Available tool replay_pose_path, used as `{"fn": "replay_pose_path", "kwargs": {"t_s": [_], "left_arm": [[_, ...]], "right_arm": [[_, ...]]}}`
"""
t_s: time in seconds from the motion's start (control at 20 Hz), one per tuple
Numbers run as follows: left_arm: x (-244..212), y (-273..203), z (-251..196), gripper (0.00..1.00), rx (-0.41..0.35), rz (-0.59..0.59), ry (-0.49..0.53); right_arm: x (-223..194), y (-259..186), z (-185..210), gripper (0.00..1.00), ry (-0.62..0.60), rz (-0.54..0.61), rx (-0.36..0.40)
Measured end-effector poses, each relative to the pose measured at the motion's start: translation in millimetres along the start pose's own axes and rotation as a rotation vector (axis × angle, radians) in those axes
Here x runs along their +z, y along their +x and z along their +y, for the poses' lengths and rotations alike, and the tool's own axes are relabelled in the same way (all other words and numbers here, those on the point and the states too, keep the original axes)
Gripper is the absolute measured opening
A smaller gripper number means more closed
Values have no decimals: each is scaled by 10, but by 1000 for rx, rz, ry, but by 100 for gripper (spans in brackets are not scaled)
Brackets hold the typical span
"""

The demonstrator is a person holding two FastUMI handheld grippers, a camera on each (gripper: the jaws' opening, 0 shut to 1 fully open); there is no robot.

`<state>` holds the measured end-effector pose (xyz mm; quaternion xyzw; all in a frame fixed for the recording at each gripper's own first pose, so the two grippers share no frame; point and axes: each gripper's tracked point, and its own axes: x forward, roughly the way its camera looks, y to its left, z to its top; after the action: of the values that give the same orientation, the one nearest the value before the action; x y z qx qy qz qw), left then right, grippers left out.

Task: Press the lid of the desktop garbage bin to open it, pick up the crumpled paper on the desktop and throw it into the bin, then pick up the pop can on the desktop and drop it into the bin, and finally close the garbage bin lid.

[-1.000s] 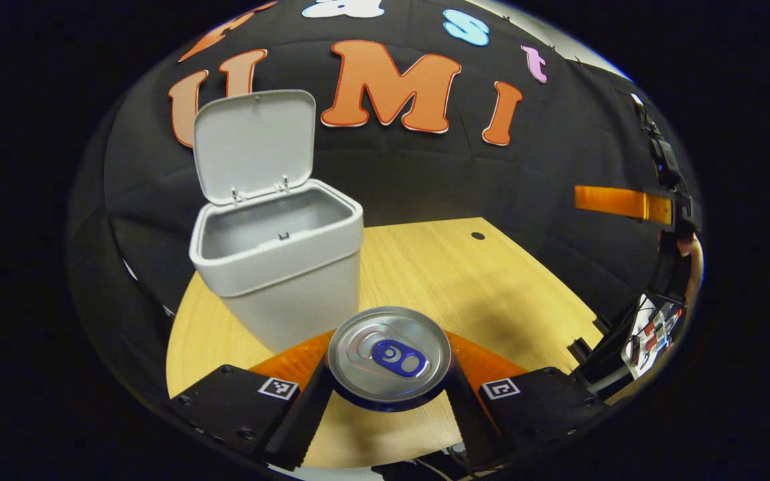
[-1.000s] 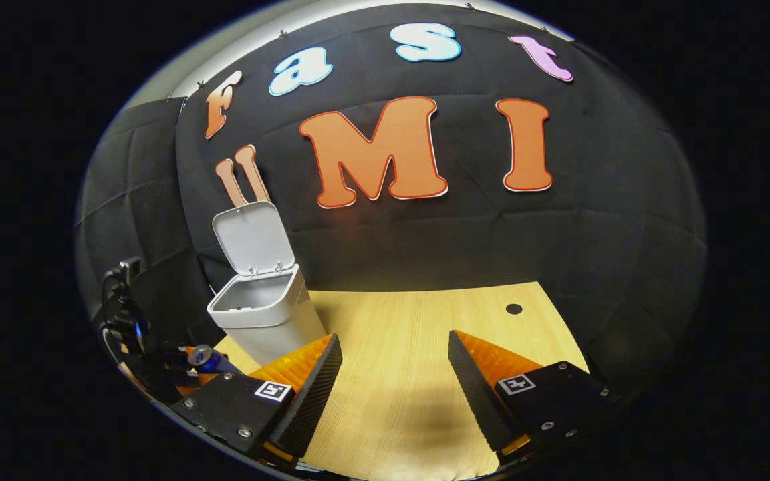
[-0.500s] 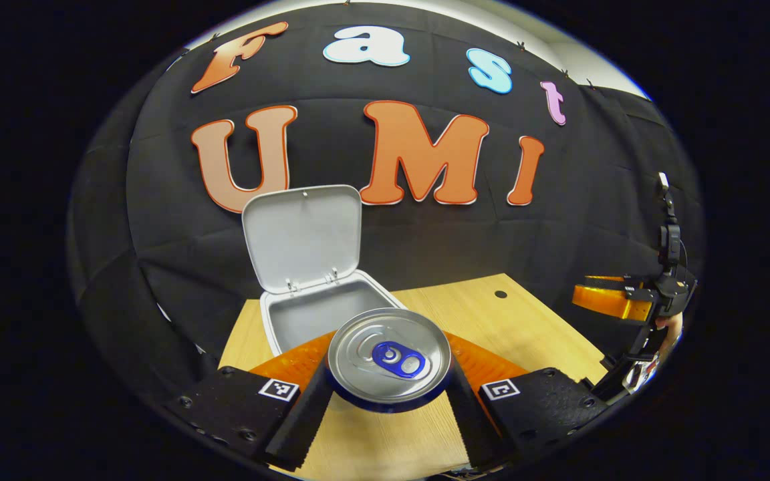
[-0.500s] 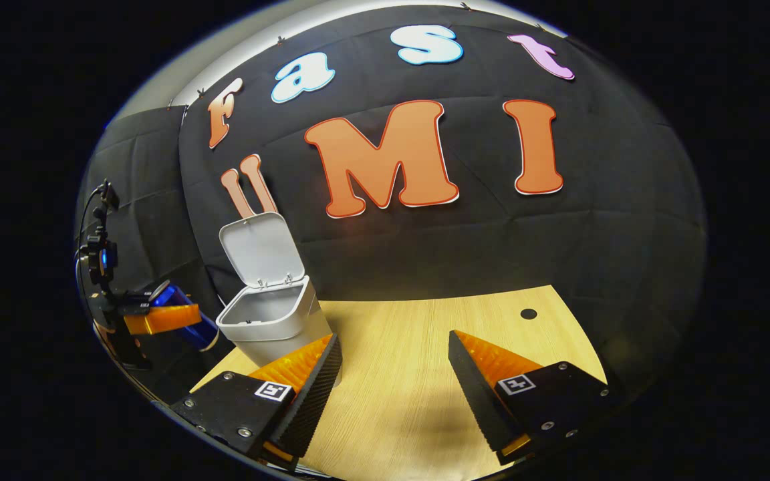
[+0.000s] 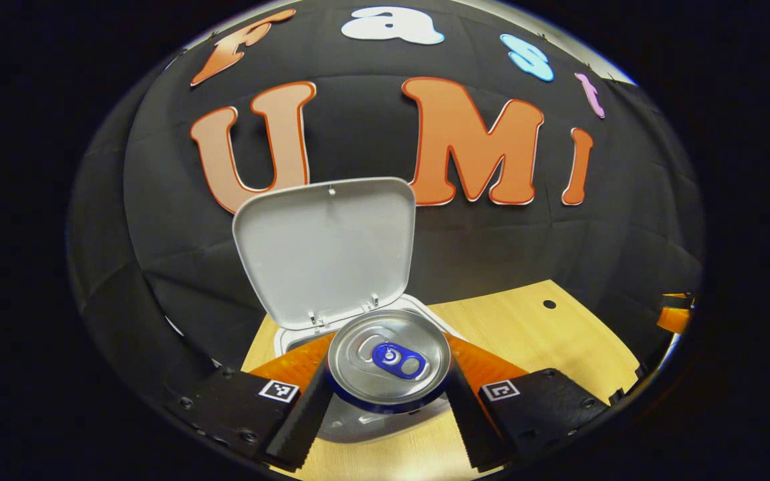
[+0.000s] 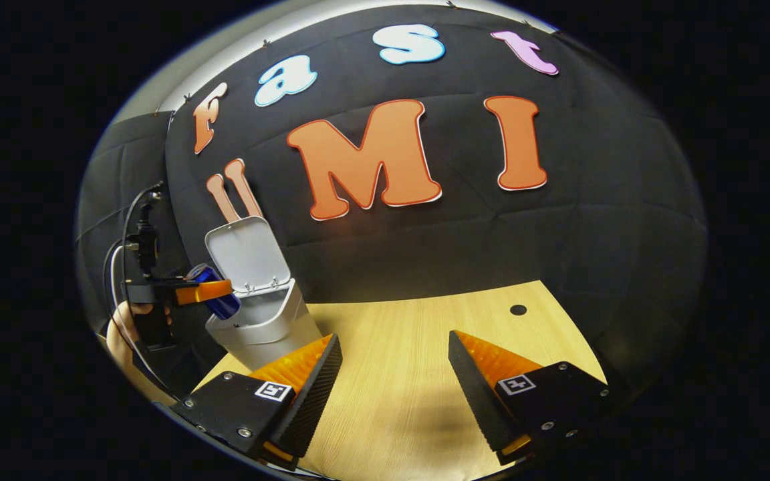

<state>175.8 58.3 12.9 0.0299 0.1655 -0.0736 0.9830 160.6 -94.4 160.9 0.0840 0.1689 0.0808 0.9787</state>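
Above the open bin [image 5: 295, 337], left gripper [image 5: 388, 407] fingers clamp the unlabelled can [image 5: 389, 357]; right gripper [image 6: 395, 381] gapes empty.

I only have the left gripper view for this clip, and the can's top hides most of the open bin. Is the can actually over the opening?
Observer: In the right gripper view the pop can, clamped in the left gripper, hangs tilted, with its lower end just above the rim of the bin, in front of the raised lid.
Operator: What about the right gripper?
Observer: The right gripper is open, holds nothing and sits low over the table.
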Motion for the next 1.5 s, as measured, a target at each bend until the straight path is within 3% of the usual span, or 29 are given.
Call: {"fn": "replay_pose_path", "kwargs": {"t_s": [0.3,0.4,0.8,1.0,1.25,1.5], "left_arm": [[-152,334,129,87,31,35,-59],[-189,301,124,99,30,21,-54],[-139,4,138,99,7,15,-34],[306,-329,289,98,-17,-33,-13],[950,-581,780,98,60,-93,46],[1485,-632,952,95,48,-100,61]], "right_arm": [[-103,-17,-163,96,24,23,-42],[-130,14,-195,96,30,32,-47],[-152,135,26,96,21,51,0],[-149,199,177,96,13,53,36],[-164,294,389,96,15,56,86],[-241,344,493,96,20,66,111]]}}
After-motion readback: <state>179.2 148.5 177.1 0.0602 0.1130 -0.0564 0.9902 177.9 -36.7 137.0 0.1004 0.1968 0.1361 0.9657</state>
